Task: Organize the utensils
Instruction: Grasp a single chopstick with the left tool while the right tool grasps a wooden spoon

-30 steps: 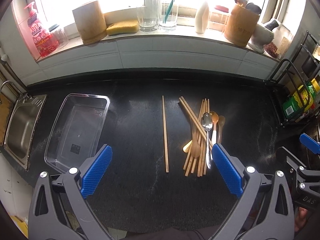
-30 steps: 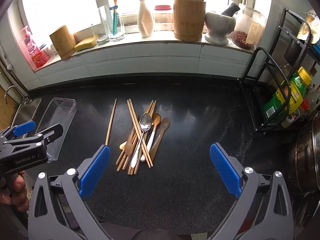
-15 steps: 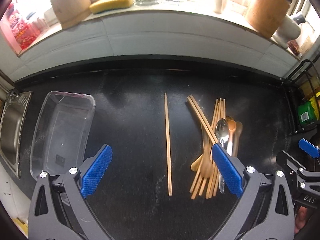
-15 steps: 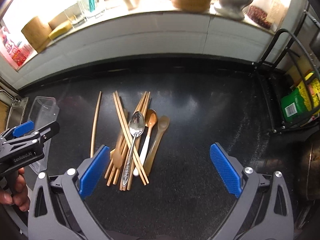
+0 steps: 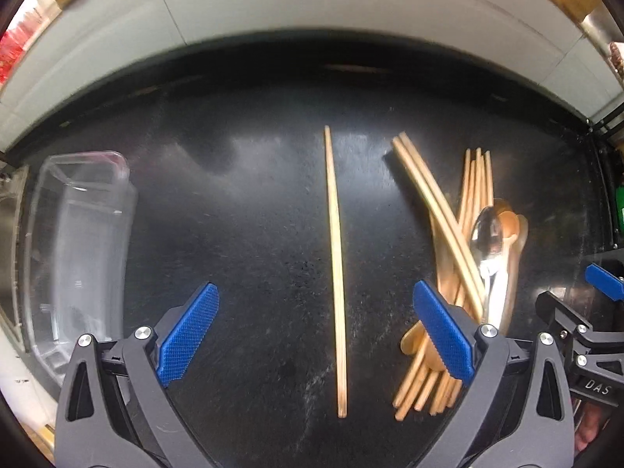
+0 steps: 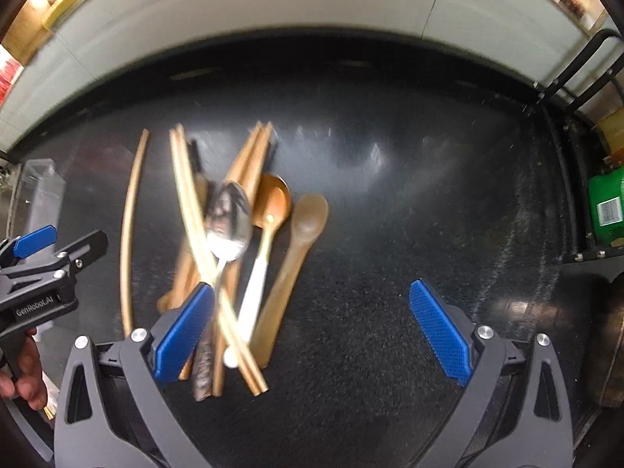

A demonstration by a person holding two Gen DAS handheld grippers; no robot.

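A single wooden chopstick lies lengthwise on the black counter, centred between the fingers of my open left gripper, which hovers above it. To its right sits a pile of chopsticks and spoons with a metal spoon on top. In the right wrist view the same pile shows the metal spoon, a white-handled spoon and a brown wooden spoon. My right gripper is open above the pile's right side, its left finger over the chopsticks.
A clear plastic tray stands empty at the left, beside a metal sink edge. A white tiled wall backs the counter. A black wire rack with a green bottle stands at the right. A hand holds the left gripper.
Both grippers have come down and forward toward the counter; the utensils look larger and the windowsill has slid out of view. Nothing has been picked up.
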